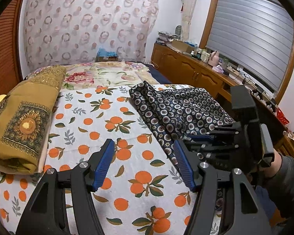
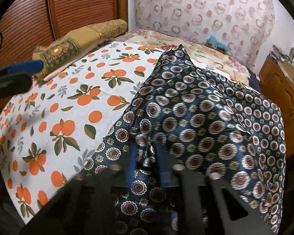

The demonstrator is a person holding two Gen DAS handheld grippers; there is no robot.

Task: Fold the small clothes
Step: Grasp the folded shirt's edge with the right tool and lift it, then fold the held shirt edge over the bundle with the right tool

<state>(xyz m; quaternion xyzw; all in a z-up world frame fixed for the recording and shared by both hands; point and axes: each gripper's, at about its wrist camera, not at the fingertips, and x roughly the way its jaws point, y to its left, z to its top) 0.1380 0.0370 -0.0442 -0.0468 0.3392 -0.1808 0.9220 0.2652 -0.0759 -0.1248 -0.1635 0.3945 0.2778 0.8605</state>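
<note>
A dark navy garment [image 1: 178, 107] with small round medallion print lies crumpled on the orange-print sheet [image 1: 100, 121], at the bed's right side. My left gripper [image 1: 145, 150] is open and empty, hovering over the sheet just left of the garment's near edge. My right gripper [image 1: 198, 137] is shut on the garment's near edge. In the right wrist view the garment [image 2: 196, 113] is draped over the right gripper [image 2: 147, 154], hiding most of its blue fingers. The left gripper's blue finger shows at the left edge [image 2: 25, 66].
A folded mustard sunflower-print blanket [image 1: 23, 121] lies at the bed's left side. A floral quilt [image 1: 100, 74] covers the far bed. A wooden cabinet [image 1: 196, 72] with clutter runs along the right under a shuttered window. A wooden wardrobe [image 2: 58, 9] stands at left.
</note>
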